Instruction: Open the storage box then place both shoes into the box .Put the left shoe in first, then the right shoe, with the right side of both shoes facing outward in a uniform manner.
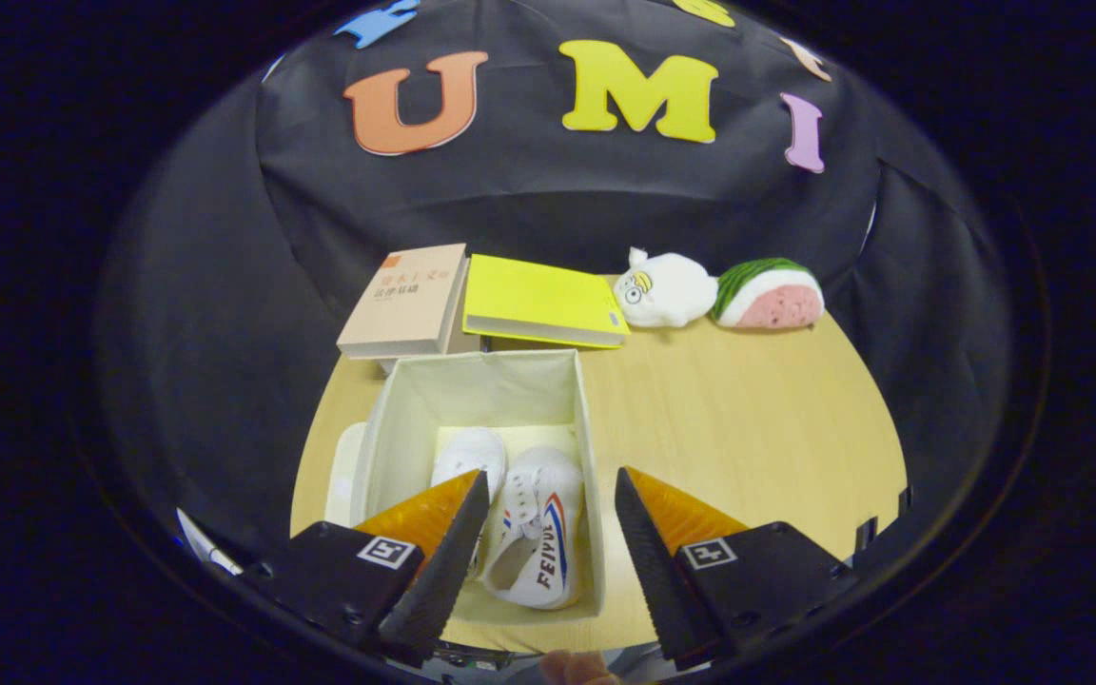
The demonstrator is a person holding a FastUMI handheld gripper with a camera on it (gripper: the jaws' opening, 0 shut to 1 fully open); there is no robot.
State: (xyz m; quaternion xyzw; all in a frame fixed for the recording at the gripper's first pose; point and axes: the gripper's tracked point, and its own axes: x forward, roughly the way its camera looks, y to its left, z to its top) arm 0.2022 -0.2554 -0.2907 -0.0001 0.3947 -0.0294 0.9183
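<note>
My light wooden table [748, 428] carries an open white fabric storage box [472, 381], beige book [407, 301], yellow book [540, 301], white plush toy [667, 288] and watermelon-slice plush [769, 293].

The gripper [550, 476] had two wedge-shaped fingers [439, 561], spread apart, each tapering to a point with a finely ribbed inner face. Behind each finger sat a black, boxy mount [786, 580] with small round screw spots. Each mount carried a square black-and-white marker [386, 550] near the finger's base. Behind the jaws, between the mounts, a bit of the person's hand [575, 668] showed.
</note>
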